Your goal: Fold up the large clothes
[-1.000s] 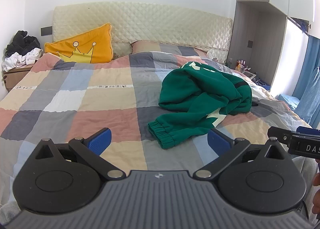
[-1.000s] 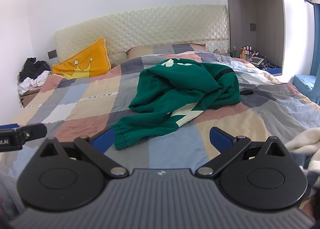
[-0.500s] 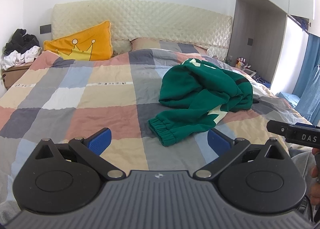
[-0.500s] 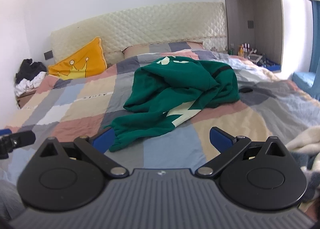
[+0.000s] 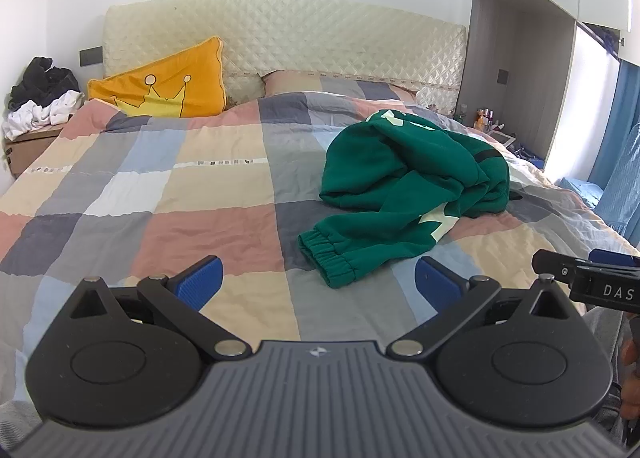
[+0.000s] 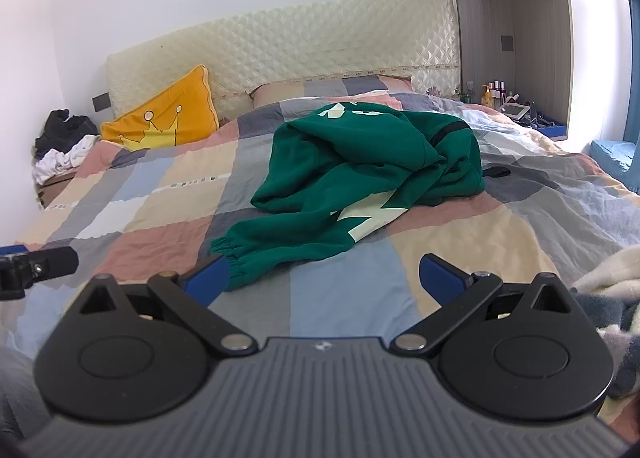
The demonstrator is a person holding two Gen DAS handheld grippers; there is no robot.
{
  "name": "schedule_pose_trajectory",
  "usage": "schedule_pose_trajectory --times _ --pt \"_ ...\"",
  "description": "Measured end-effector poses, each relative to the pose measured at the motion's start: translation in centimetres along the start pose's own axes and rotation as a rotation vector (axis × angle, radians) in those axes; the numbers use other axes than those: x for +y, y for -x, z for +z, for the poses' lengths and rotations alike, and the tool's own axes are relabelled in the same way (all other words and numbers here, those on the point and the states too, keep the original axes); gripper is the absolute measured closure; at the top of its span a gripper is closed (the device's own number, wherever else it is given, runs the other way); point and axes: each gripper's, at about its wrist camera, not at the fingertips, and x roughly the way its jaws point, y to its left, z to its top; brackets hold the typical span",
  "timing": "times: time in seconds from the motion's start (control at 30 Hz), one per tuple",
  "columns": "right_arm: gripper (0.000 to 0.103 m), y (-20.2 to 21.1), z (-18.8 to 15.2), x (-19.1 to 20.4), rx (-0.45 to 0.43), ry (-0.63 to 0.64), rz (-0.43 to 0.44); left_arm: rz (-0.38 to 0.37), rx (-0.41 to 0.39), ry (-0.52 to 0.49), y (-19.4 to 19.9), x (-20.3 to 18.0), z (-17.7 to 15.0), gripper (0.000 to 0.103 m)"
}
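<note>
Checkered bed (image 5: 168, 194) is being covered by a crumpled green sweatshirt (image 5: 404, 182) right of centre; left tool (image 5: 318, 280) and right tool (image 6: 324, 278) are being held wide apart, empty, short of its cuff.

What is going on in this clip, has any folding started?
Not yet. A person holds two grippers over a bed with a checked quilt. A green sweatshirt lies crumpled on it, one cuffed sleeve trailing toward the cameras. The left gripper and right gripper both have their jaws wide open and hold nothing; neither touches the garment.
</note>
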Motion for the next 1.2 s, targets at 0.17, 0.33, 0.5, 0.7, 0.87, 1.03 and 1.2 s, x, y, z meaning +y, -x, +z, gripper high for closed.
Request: schedule_pose_trajectory --times 0.17,0.33,0.5,0.7,0.87,1.03,1.2 --pt "0.000 -1.1 -0.3 -0.3 -0.007 -0.004 -0.010 0.005 0.012 0.006 -1.1 0.0 -0.3 0.000" --pt "0.000 -2.2 0.0 -0.9 -0.020 -0.040 -0.010 -0.001 0.031 0.023 -3.2 0.6 -0.4 0.000" --pt "0.000 -3.6 0.7 -1.4 -0.031 -0.054 -0.026 -0.005 0.028 0.007 -5.2 0.5 0.1 0.000" --pt "0.000 -6.5 1.8 -2.6 -0.011 -0.108 -0.026 0.010 0.022 0.008 -8.4 0.2 1.4 0.000" --pt "0.000 -8.4 2.9 -3.2 -0.034 -0.123 -0.023 0.025 0.005 -0.009 -10.5 -0.7 2.7 0.000" --pt "0.000 -10.4 4.6 -3.7 -0.063 -0.123 -0.052 -0.002 0.036 0.009 -14.0 -1.0 4.3 0.000" --pt "0.000 -13.5 5.8 -5.1 -0.064 -0.118 -0.111 -0.011 0.036 0.029 -17.4 -1.2 5.5 0.000"
